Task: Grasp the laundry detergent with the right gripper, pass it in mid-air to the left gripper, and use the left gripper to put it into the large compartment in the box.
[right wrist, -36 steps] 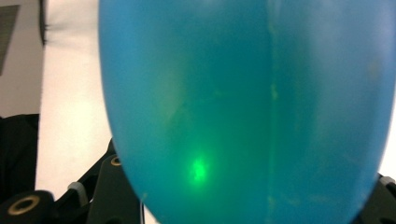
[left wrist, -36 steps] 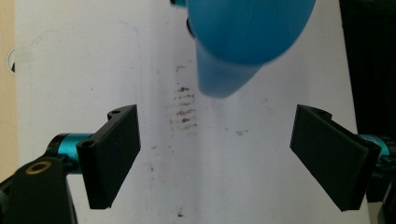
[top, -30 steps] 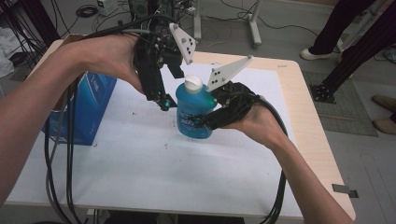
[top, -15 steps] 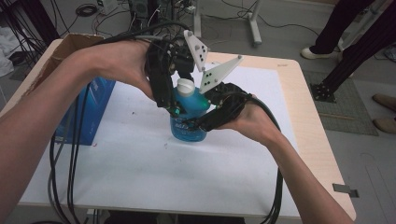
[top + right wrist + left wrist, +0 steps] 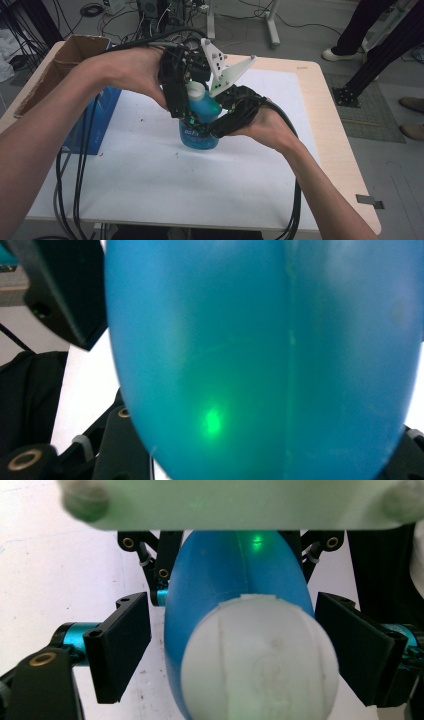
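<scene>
While the right hand-held gripper (image 5: 212, 131) stays clamped on the body of the blue bottle (image 5: 199, 135), the left hand-held gripper (image 5: 235, 647) hangs over the white cap (image 5: 257, 657), jaws apart on either side of it — not yet pressing. The bottle stands upright on the worktop (image 5: 150, 175), its long axis pointing up into the left jaws — the nearer ones for the cap.
</scene>
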`<state>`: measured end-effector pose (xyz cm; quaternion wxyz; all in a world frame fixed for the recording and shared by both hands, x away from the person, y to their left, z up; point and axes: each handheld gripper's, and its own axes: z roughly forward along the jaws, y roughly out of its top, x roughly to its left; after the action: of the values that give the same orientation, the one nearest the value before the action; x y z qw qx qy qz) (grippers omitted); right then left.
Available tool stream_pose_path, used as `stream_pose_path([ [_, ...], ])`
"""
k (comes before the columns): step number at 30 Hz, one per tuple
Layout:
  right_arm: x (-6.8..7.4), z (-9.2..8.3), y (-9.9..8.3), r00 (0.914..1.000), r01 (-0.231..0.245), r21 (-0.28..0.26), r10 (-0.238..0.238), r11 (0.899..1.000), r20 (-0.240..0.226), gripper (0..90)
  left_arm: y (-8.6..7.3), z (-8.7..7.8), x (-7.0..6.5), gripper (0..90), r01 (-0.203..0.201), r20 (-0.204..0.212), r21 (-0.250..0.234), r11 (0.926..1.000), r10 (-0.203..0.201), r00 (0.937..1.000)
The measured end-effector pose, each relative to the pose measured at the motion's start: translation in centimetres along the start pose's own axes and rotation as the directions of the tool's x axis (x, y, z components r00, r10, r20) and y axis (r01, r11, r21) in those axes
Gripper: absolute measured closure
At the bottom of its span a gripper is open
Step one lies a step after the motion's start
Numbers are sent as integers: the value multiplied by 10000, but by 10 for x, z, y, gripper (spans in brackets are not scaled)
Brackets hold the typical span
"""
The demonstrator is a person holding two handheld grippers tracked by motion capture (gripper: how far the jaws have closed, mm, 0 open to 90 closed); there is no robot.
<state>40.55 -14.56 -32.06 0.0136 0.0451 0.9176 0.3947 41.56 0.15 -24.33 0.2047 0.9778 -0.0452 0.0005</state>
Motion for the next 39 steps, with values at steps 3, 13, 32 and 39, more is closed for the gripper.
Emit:
stream_pose_path([
  [3,0,0,0,10000,-17,-2,17,10000,36,467,-1,0,0,179,21,-19,47,10000,-21,10000],
  [13,0,2,0,10000,-27,65,26,10000,22,467,-2,-1,0,213,17,-177,222,9998,-13,9998],
  [32,0,4,1,10000,2,147,-1,9999,-25,465,0,0,-2,275,-190,-120,403,9990,195,9997],
  [39,0,5,0,10000,1,190,-1,9998,30,465,0,0,-1,289,-178,-68,420,9990,181,9998],
])
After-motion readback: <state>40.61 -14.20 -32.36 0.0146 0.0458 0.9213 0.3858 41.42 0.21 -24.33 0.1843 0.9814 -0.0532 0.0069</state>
